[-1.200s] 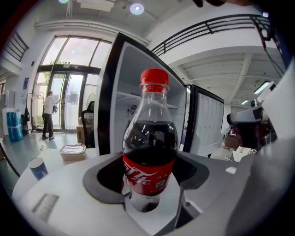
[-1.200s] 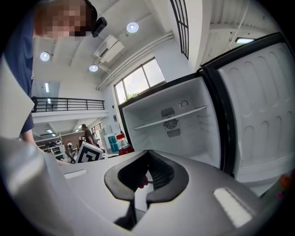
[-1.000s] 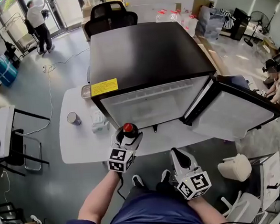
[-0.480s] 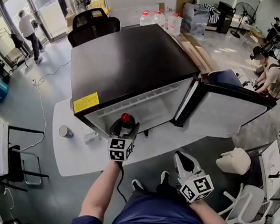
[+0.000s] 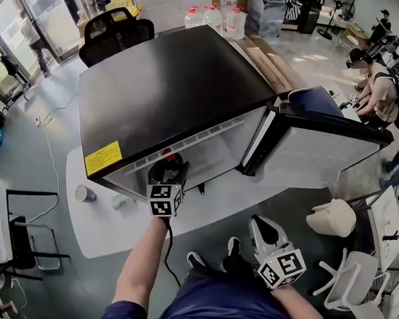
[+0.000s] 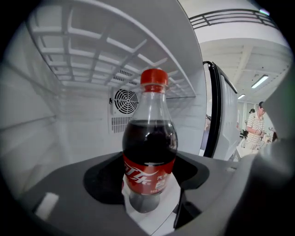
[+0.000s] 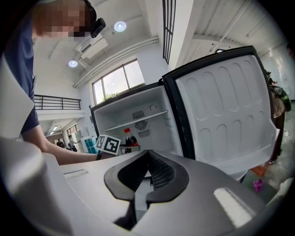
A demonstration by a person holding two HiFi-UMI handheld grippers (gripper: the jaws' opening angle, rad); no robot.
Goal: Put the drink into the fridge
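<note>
A cola bottle with a red cap and red label stands upright between the jaws of my left gripper, which is shut on its lower body. In the head view the bottle and left gripper are at the mouth of the black fridge, under its top edge. The white inside shows a wire shelf and a round fan vent. The fridge door hangs open to the right. My right gripper is held back near my body, shut and empty.
The fridge stands on a white table with a small can at its left. A black chair and water jugs are behind. A white chair and a seated person are to the right.
My left gripper has carried the bottle forward from the table's front edge into the fridge opening. The right gripper has stayed in place.
</note>
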